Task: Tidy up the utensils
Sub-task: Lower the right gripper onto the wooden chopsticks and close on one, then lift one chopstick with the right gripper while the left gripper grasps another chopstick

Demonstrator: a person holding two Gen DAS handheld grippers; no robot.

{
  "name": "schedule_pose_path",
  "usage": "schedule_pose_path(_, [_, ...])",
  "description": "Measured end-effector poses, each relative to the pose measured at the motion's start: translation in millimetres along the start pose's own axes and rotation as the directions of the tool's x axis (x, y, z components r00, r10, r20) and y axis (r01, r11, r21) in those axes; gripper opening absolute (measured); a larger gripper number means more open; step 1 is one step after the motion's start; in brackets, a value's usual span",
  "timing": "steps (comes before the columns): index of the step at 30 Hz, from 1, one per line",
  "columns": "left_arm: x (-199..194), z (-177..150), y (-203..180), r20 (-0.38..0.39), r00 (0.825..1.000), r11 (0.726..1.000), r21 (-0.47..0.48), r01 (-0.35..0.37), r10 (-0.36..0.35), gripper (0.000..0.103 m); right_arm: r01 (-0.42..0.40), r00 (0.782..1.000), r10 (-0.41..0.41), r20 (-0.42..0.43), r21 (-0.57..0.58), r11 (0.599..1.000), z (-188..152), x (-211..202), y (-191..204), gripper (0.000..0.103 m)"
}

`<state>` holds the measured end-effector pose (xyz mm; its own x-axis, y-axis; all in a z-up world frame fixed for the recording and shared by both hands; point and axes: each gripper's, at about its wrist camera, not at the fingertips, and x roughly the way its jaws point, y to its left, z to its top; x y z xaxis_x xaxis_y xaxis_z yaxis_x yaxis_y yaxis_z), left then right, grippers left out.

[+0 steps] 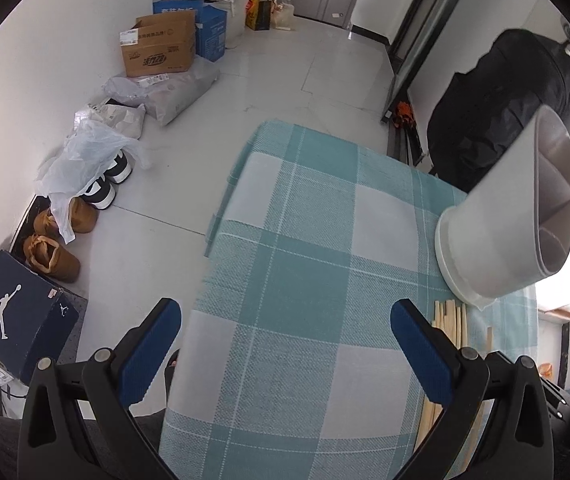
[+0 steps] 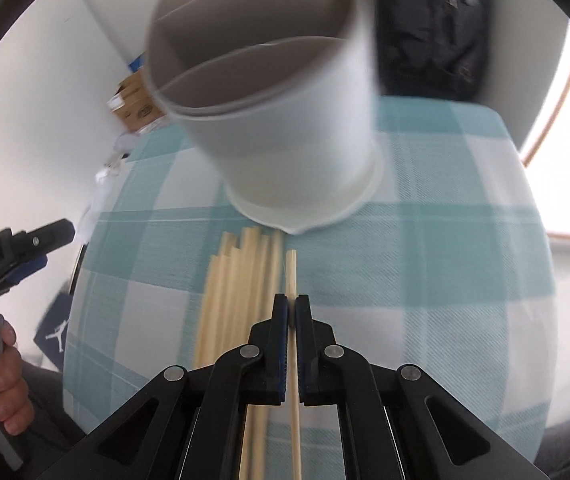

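Now: one chopstick pinched, holder ahead

Your right claw (image 2: pixel 291 310) is clamped on a single chopstick (image 2: pixel 291 276), with the loose bundle (image 2: pixel 237 292) just to its left on the bench (image 2: pixel 445 280). Your left claw (image 1: pixel 285 344) hangs wide and empty. Next, lift and tip it into the divided holder (image 2: pixel 285 128) straight ahead.

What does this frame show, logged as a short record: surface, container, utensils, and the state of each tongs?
surface: teal and white checked tablecloth
container: white cylindrical plastic utensil holder with inner dividers, upright on the cloth, nothing visible inside
utensils: bundle of pale wooden chopsticks lying flat beside the holder's base
left tongs: open, holding nothing, above the cloth
right tongs: shut on a single pale wooden chopstick beside the bundle
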<state>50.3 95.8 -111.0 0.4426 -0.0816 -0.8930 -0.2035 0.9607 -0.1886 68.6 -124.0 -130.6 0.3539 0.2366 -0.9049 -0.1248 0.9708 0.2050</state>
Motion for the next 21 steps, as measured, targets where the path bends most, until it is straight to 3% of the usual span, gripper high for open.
schedule_pose_path(6, [0.7,-9.9,-19.0,-0.018,1.0,0.996,0.083,-0.016,0.018,0.102,0.043,0.999,-0.044,-0.028,-0.019,0.999,-3.4,4.5,-6.9,0.006])
schedule_pose_path(15, [5.5,-20.6,-28.0,-0.049,0.998,0.99,0.135,-0.041,0.048,0.102,0.106,0.993,-0.114,-0.028,-0.192,0.976,1.1,12.9,4.2,0.015])
schedule_pose_path(18, [9.6,-24.8,-29.3,-0.072,0.996,0.99,0.139,-0.033,0.043,0.102,0.107,0.994,-0.112,-0.01,-0.204,0.973,1.8,12.3,3.6,0.013])
schedule_pose_path(21, [14.3,-31.6,-34.9,-0.095,0.995,0.988,0.152,-0.024,0.038,0.102,0.079,0.997,-0.08,0.005,-0.159,0.984,1.9,8.4,-4.3,0.004])
